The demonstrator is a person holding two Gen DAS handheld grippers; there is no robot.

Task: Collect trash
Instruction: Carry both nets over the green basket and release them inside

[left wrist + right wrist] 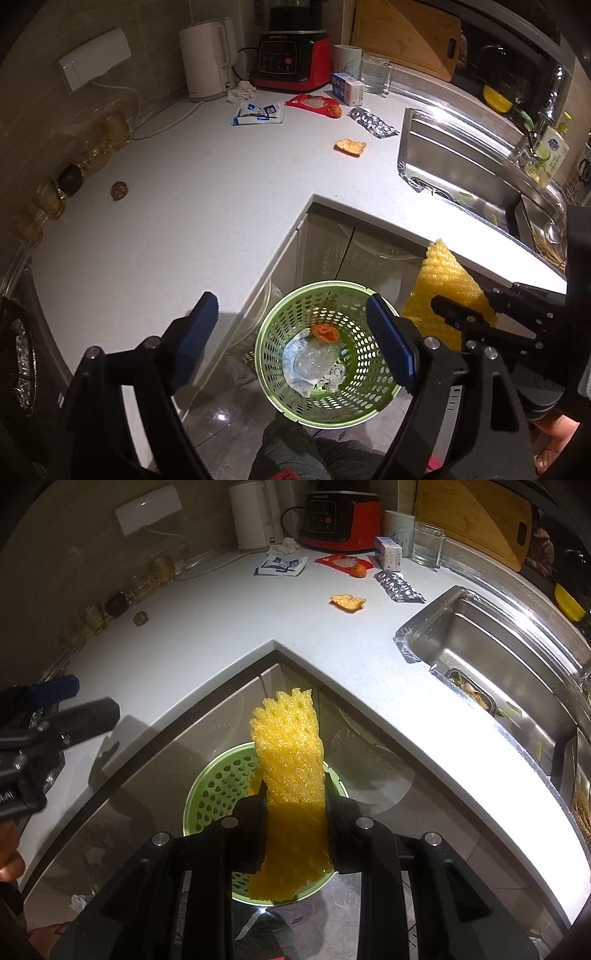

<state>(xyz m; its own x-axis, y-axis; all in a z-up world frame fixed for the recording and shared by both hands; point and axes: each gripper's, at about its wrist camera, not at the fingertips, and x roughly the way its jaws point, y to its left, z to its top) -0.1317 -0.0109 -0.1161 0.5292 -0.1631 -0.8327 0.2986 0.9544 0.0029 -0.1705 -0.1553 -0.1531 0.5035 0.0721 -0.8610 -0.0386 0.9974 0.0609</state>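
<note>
Right jaws are clamped on the yellow foam net (pixel 290 771), long axis running straight out ahead, hanging right over the green bin (pixel 218 794), so it looks ready to let go. Left gripper (pixel 291 339) hovers wide, holding nothing, beside it.

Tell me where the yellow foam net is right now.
The yellow foam net is clamped in the right gripper, held above the green basket on the floor at the counter's inner corner.
</note>
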